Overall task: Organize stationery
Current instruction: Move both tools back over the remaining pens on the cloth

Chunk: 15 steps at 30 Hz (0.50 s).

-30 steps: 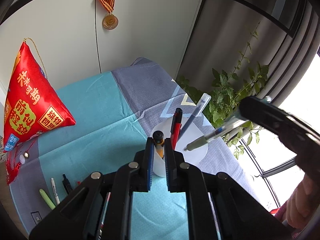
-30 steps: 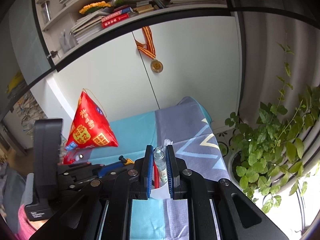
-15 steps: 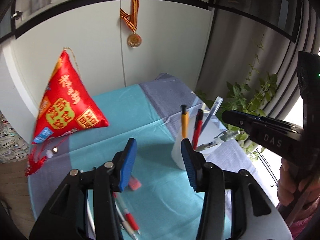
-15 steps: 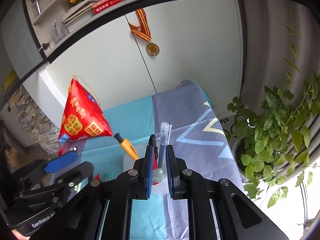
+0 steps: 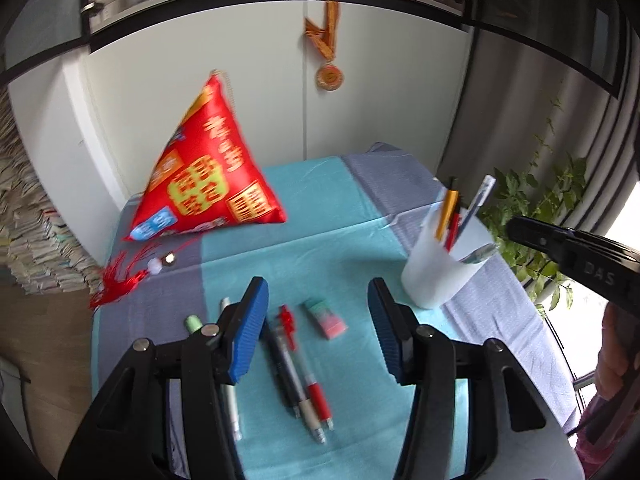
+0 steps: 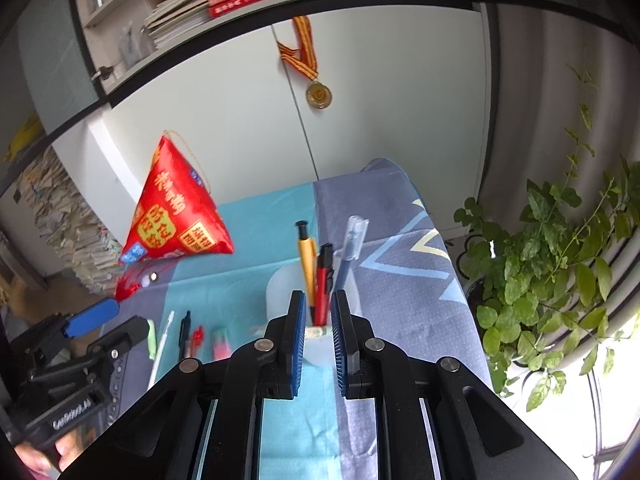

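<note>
1 cup (image 5: 434, 280); 4 pens (image 6: 320, 280) inside; 5 pens (image 5: 298, 368) on cloth; 1 eraser (image 5: 329, 319); 1 pillow (image 5: 204, 172); 1 medal (image 5: 329, 77)

table (image 5: 328, 248): teal-grey cloth | on it: cup (image 5: 436, 276), pens (image 5: 296, 372), eraser (image 5: 329, 319), red pouch (image 5: 204, 176)

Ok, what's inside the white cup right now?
The white cup holds a yellow pen, a red pen and a clear-capped blue pen, standing upright. Their lower ends are hidden by the cup wall and the right gripper.
</note>
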Tool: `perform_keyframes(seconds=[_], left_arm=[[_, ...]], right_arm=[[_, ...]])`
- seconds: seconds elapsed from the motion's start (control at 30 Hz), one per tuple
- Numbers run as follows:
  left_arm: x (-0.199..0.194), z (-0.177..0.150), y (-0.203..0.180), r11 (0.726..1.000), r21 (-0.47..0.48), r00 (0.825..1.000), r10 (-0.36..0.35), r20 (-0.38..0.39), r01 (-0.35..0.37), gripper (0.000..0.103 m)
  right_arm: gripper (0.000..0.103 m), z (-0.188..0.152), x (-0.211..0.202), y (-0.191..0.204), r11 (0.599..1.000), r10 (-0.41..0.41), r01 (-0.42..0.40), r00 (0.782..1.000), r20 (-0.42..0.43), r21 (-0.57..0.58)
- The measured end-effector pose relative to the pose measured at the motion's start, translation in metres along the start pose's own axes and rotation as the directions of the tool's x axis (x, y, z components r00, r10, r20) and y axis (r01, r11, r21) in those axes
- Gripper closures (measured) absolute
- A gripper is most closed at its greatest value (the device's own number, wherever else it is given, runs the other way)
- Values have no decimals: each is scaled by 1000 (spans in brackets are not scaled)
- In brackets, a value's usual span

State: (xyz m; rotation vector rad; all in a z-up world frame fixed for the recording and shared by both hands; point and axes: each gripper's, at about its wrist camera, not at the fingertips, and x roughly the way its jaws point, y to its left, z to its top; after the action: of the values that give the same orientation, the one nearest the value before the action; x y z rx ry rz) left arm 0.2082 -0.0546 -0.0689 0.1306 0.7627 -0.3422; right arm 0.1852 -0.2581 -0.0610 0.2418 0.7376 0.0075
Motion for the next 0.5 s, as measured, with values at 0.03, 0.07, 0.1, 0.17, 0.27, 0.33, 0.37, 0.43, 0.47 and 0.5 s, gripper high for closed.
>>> perform_keyframes(seconds=[0.03, 0.07, 0.1, 0.17, 0.27, 0.33, 0.37, 0.43, 0.47, 0.5], left_arm=[[-2, -4, 8, 1000, -18, 1000, 12, -5, -12, 53], [-3, -8, 13, 999, -32, 1000, 19, -10, -20, 53], [-4, -12, 18, 998, -48, 1000, 27, -17, -27, 53], [-7, -21, 29, 996, -79, 999, 37, -33, -40, 53], [-9, -33, 39, 994, -98, 997, 46, -57, -52, 54], [-10, -41, 42, 993, -104, 996, 46, -76, -53, 55], [-11, -45, 44, 993, -108, 996, 43, -84, -52, 55], [-12, -54, 48, 992, -115, 994, 45, -95, -55, 55], [-13, -58, 50, 991, -117, 994, 47, -101, -59, 56], [-13, -61, 53, 991, -118, 993, 47, -106, -59, 57]], right_arm=[[89, -2, -2, 5, 1000, -2, 2, 1000, -3, -15], [89, -4, -4, 9, 999, -5, 5, 1000, -6, -32], [89, -6, -6, 14, 999, -5, 5, 1000, -7, -47], [89, -11, -9, 24, 997, 11, -11, 1000, -8, -82], [89, -20, -12, 40, 989, 37, -37, 999, -7, -141], [89, -27, -10, 54, 981, 56, -58, 998, -18, -183], [89, -31, -9, 60, 977, 67, -71, 997, -26, -199], [89, -41, -3, 73, 968, 95, -105, 994, -54, -227], [89, -46, 2, 80, 964, 106, -121, 991, -76, -238], [89, -51, 8, 86, 959, 112, -133, 989, -98, -248]])
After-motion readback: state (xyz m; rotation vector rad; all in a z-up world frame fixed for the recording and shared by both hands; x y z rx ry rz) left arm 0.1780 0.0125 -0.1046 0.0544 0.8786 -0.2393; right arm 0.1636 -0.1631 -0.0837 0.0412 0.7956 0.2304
